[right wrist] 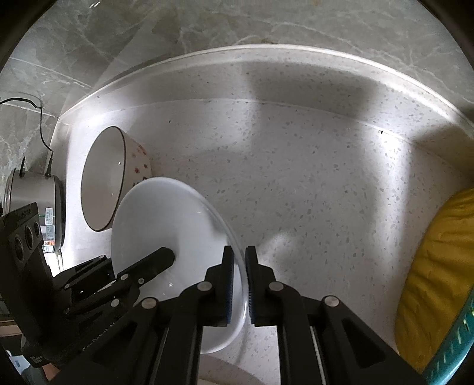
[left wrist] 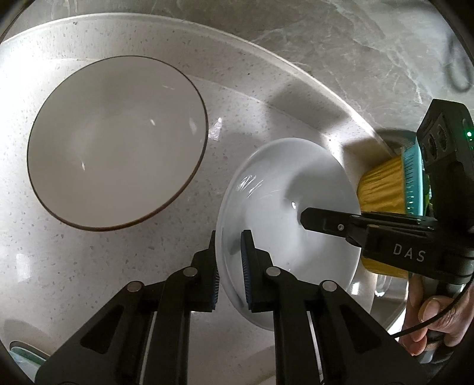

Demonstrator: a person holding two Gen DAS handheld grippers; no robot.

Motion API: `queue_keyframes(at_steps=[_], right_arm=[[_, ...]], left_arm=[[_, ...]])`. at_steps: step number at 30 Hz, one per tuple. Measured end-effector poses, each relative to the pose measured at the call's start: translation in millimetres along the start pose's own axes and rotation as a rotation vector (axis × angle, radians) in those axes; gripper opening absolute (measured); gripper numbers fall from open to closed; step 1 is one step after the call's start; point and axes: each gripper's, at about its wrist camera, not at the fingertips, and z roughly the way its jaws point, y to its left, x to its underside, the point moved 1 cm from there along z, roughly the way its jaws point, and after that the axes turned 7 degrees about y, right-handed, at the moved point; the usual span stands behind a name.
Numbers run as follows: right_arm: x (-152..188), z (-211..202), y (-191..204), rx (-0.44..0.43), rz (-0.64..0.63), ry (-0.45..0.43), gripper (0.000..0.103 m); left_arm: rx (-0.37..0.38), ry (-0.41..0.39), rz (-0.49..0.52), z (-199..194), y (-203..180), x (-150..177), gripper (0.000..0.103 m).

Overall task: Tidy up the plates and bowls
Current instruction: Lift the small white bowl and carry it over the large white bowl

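A white plate (left wrist: 284, 225) is held above the speckled countertop (left wrist: 231, 124) by both grippers. My left gripper (left wrist: 231, 266) is shut on the plate's near rim. My right gripper (right wrist: 239, 284) is shut on the opposite rim of the same plate (right wrist: 166, 219); it shows in the left wrist view (left wrist: 326, 220) at the right. The left gripper shows in the right wrist view (right wrist: 154, 260) at the lower left. A white bowl with a dark rim (left wrist: 118, 142) stands on the counter to the left; it has red dots on its outside (right wrist: 103, 180).
A yellow cloth in a teal basket (left wrist: 385, 189) sits at the right, also in the right wrist view (right wrist: 438, 281). A steel rice cooker (right wrist: 35, 204) with a black cable stands at the far left. A marble wall (right wrist: 207, 26) backs the counter.
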Motion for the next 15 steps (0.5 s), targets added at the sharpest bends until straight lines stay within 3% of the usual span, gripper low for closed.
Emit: queue_keyframes(at_steps=[10, 15], right_arm=[[22, -23, 8, -0.015, -0.013, -0.033, 0.01], [49, -42, 21, -0.021, -0.029, -0.066, 0.01]], left_arm=[[0.015, -0.029, 0.038, -40, -9, 18, 0.011], [0.023, -0.045, 0.079, -67, -19, 43, 0.011]])
